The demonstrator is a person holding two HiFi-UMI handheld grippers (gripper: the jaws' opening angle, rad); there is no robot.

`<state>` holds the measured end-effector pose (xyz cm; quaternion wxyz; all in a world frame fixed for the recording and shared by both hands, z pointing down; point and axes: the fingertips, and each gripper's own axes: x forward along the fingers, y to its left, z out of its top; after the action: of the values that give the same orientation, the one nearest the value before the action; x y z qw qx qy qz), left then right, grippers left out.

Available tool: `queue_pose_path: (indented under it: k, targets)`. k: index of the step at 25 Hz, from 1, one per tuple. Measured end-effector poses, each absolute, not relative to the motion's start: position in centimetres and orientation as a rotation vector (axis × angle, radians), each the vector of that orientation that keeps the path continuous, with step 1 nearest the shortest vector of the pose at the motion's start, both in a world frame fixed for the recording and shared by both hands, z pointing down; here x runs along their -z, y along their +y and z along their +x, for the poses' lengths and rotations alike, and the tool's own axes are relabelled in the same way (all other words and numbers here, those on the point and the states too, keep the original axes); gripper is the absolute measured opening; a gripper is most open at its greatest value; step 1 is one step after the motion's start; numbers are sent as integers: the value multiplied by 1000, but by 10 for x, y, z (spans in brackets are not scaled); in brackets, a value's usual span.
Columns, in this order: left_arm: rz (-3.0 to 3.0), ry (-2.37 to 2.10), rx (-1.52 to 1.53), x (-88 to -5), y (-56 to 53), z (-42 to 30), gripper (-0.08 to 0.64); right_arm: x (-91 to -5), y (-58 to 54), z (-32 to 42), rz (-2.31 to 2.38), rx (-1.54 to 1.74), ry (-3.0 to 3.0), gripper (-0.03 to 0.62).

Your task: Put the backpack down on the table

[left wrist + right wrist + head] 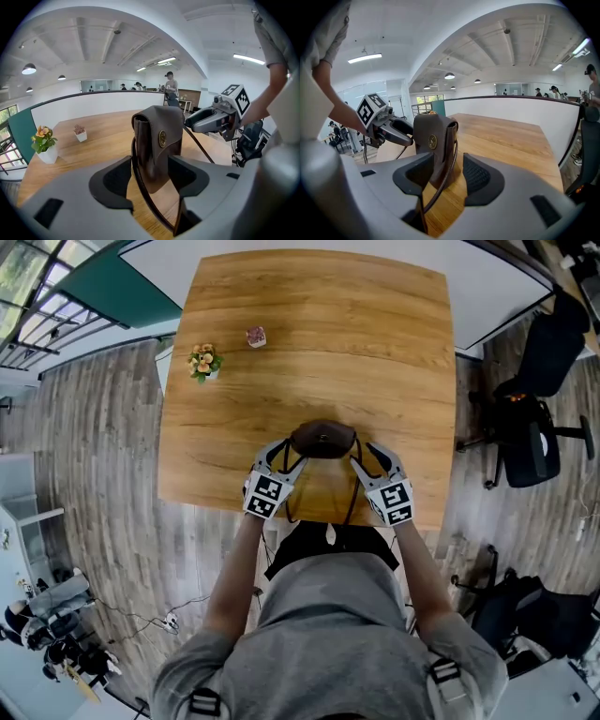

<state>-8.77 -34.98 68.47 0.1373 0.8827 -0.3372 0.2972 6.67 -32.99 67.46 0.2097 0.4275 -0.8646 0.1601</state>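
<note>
A small brown leather backpack (322, 439) stands upright on the wooden table (375, 334), close to its near edge. Its thin straps (349, 505) trail back over that edge toward the person. My left gripper (289, 457) stands open at the bag's left side, and my right gripper (360, 457) stands open at its right side. In the left gripper view the backpack (157, 140) sits between the jaws of the left gripper (151, 179), with gaps at both pads; the right gripper (192, 124) shows beyond it. In the right gripper view the backpack (433, 140) stands just as free between the spread jaws of the right gripper (440, 176).
A white pot with yellow flowers (203, 362) and a small pot with a pink plant (256, 337) stand at the table's far left. A black office chair (530, 427) is to the right of the table. A white partition runs behind the far edge. People stand in the distance.
</note>
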Motion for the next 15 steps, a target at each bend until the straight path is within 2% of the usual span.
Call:
queue_pose_path:
  k: [5, 7, 10, 12, 15]
  targets:
    - [2600, -964, -834, -670, -344, -92, 241, -661, -321, 66, 1266, -444, -2387, 172]
    - [2603, -935, -809, -668, -337, -94, 216, -658, -314, 62, 1279, -438, -2384, 166]
    - [2587, -895, -772, -666, -325, -95, 192, -653, -302, 57, 1296, -436, -2384, 91]
    - [2585, -900, -740, -663, -318, -99, 136, -651, -292, 55, 1300, -431, -2379, 18]
    - [2596, -886, -710, -659, -308, -103, 38, -650, -281, 55, 1313, -412, -2359, 6]
